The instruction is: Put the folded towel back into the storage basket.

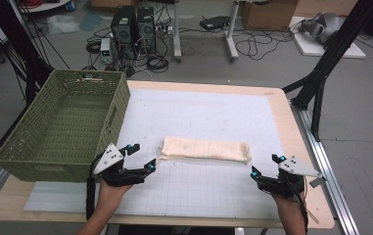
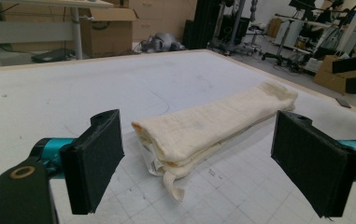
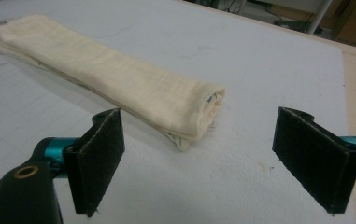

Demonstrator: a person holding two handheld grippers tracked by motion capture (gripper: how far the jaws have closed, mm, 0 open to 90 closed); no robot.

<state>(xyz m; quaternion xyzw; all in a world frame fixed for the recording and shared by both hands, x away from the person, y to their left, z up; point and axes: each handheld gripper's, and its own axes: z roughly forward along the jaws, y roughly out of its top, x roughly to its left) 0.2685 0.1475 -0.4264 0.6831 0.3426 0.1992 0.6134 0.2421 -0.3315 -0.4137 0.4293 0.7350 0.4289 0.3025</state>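
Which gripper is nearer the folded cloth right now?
Left. The left gripper sits open just off the left end of the folded cloth, almost touching. The right gripper, also open, is below and slightly beyond its right end.

My high view looks down and forward over the table [image 1: 291, 122]. Both gripper views sit low and close, sharing the folded cloth [image 2: 213, 126] from opposite ends.

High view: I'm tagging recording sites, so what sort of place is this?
Probably a lab or workshop: computer towers and loose cables lie on the floor, with cardboard boxes behind a gridded work mat.
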